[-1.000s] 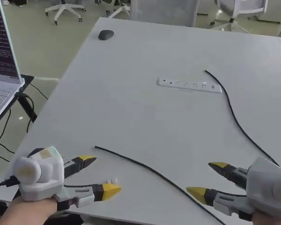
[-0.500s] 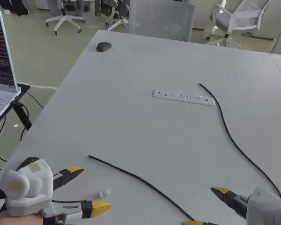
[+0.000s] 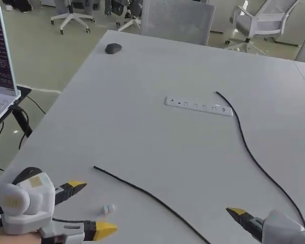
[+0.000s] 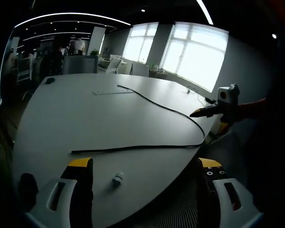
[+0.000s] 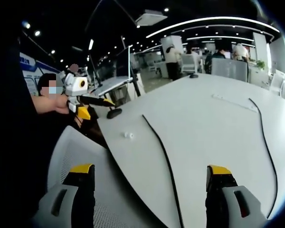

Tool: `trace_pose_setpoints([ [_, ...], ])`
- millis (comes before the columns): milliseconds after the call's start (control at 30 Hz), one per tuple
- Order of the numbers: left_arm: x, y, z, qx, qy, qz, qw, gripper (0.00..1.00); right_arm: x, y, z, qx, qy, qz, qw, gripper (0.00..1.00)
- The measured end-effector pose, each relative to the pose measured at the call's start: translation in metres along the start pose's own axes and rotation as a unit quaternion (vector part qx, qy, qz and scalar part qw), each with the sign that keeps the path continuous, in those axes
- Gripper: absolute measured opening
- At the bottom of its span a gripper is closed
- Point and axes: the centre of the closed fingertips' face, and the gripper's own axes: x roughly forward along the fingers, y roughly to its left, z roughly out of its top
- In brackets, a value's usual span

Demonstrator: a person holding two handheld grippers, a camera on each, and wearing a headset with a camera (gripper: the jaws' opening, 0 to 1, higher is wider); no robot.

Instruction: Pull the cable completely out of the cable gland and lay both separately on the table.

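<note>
Head view | your left hand-held gripper (image 3: pixel 91 207), right hand-held gripper (image 5: pixel 149 169): jaws spread, empty, drawn back lower-frame | cable gland (image 3: pixel 108 208), cable (image 3: pixel 142 190) apart on table (image 3: pixel 142 101) | looks done

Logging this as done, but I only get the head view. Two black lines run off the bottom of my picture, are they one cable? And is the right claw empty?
Observer: Yes, one cable. In the left gripper view the two runs join in a single bend near the edge of the table.
Operator: Good. And the claw, I see just one yellow tip.
Observer: The right claw is open. The right gripper view shows both its jaws wide apart with nothing held between them.
</note>
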Motion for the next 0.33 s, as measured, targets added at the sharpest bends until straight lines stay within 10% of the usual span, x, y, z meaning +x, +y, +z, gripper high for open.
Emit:
trace_pose_setpoints([
  [333,0.0037,0.0001,-0.0009,-0.006,0.003,-0.007,1.0,0.9,0.003,0.0061,0.0002,0.01,-0.003,0.005,0.9999,0.96],
])
